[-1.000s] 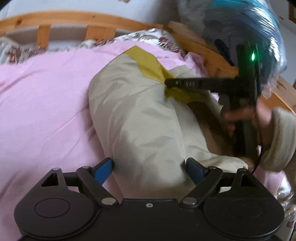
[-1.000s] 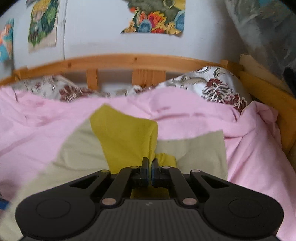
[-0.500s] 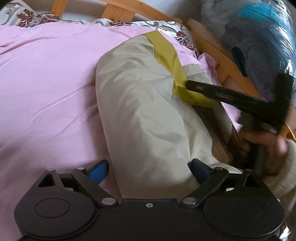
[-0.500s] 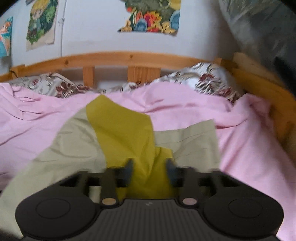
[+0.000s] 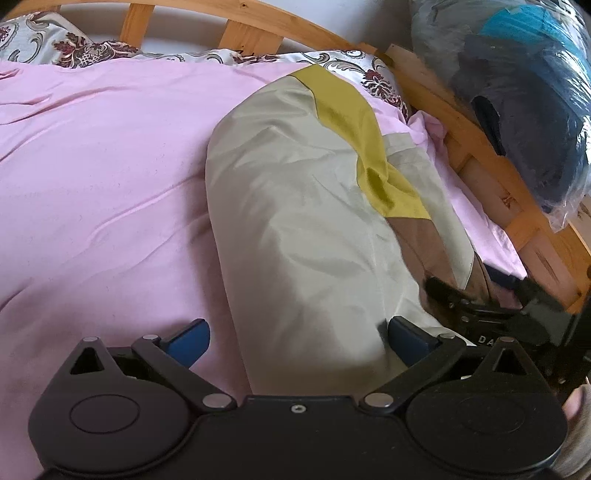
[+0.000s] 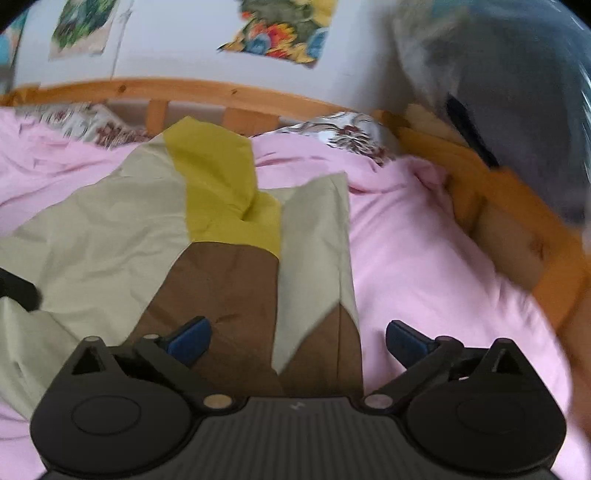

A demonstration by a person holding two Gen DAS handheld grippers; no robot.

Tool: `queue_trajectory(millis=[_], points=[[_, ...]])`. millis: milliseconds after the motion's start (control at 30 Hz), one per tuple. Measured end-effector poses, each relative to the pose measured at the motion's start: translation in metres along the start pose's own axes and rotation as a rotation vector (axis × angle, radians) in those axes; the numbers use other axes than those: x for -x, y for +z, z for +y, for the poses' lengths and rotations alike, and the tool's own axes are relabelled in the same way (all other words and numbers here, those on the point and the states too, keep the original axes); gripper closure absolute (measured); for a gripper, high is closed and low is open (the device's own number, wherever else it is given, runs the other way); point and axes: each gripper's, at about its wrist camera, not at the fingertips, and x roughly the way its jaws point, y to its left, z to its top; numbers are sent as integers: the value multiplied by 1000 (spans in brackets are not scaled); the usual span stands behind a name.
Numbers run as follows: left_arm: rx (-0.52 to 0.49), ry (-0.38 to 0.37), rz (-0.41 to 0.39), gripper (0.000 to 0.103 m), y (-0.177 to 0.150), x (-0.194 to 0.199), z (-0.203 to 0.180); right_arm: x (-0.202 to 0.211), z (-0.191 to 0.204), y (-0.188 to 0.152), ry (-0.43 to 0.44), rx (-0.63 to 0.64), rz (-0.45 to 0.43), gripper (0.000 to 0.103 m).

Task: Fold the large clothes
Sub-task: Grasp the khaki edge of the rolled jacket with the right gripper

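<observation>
Left gripper (image 5: 297,338): jaws spread wide, having just been opening; the near end of the garment (image 5: 303,221) lies between the blue pads, fabric running under the right-hand pad, left-hand pad over bare pink sheet (image 5: 103,177); nothing pinched, so released.

Right gripper (image 6: 297,339): jaws likewise spread wide, just been opening; the brown panel (image 6: 221,291) and a beige flap sit between and below the pads; no grip on cloth visible.

Garment: beige, with a yellow band (image 5: 351,122) and brown section; lies on the sheet as a long folded strip; long axis runs straight away from both grippers, near end at the jaws, far end up by the patterned pillow (image 5: 373,74) and wooden bed frame (image 5: 258,22).

Judgement: both hands stand at the same near end, left over the beige bulk, right over the brown-and-yellow edge; neither is nearer the far end; a next fold would probably carry the near end forward along that axis, or need a reach toward the pillow.
</observation>
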Motion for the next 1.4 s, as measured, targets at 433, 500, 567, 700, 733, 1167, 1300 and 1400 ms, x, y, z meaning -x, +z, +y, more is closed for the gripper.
queue_trajectory(millis=[433,500,567,700,733,1167,1300,1400], points=[[-2,8,-7,1,-2,0,0,0,-9,-25,1,-98,-83,0],[-3,13,-10,1,-3,1,-1,-1,-7,-24,0,-98,-83,0],[-3,14,-12,1,-3,1,-1,-1,-6,-25,-2,-97,-85,0],[6,12,-11,1,-2,2,-1,-1,-6,-25,-2,-98,-86,0],[7,9,-11,1,-2,2,0,-1,-6,-25,-2,-98,-86,0],[30,-52,-63,1,16,10,20,18,-15,-16,28,-147,-156,0],[-25,-55,-45,1,17,3,17,29,-35,9,75,-175,-194,2],[-40,-71,-28,1,19,0,18,15,-56,37,139,-190,-155,11]])
